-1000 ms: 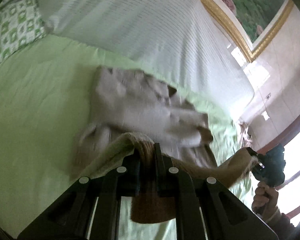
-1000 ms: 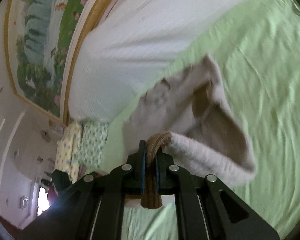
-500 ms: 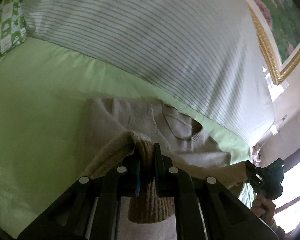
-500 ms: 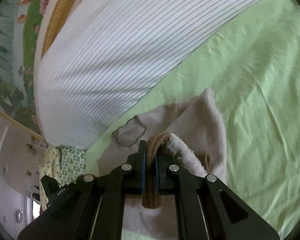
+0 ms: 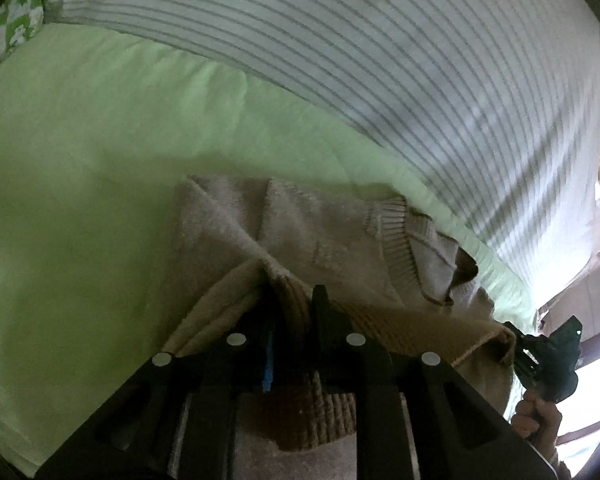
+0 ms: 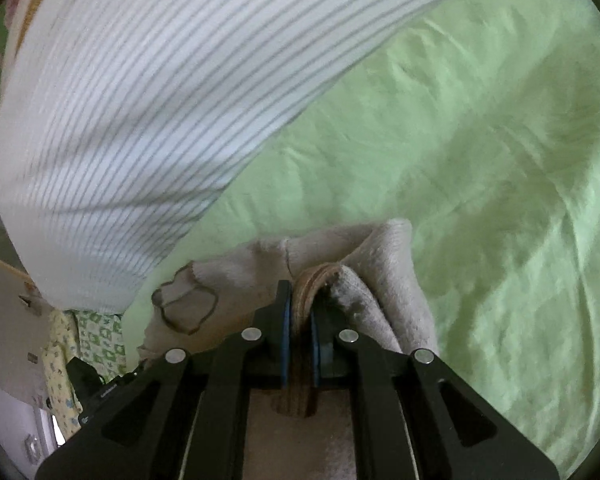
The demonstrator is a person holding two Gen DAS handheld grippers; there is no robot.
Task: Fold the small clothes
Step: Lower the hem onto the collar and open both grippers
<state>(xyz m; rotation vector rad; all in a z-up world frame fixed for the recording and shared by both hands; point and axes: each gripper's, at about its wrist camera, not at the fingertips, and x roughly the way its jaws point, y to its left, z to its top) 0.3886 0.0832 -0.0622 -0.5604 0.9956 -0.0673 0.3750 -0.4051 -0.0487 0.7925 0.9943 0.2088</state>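
Observation:
A small beige knit sweater (image 5: 324, 236) lies on the green bed sheet (image 5: 80, 168), its ribbed neckline toward the striped pillow. My left gripper (image 5: 294, 300) is shut on the sweater's brown ribbed hem, folded over the body. My right gripper (image 6: 302, 292) is shut on the same hem at the other corner; the sweater (image 6: 384, 252) bunches around it. The right gripper (image 5: 548, 356) shows at the right edge of the left wrist view, and the left gripper (image 6: 96, 380) at the lower left of the right wrist view.
A large white pillow with grey stripes (image 5: 380, 48) lies just beyond the sweater, also in the right wrist view (image 6: 148, 92). A green patterned cushion (image 5: 16, 28) sits at the far left. Wrinkled green sheet (image 6: 480, 180) spreads to the right.
Both grippers have carried the hem forward and down toward the neckline, folding the sweater over itself. The views now sit lower and closer to the bed and pillow.

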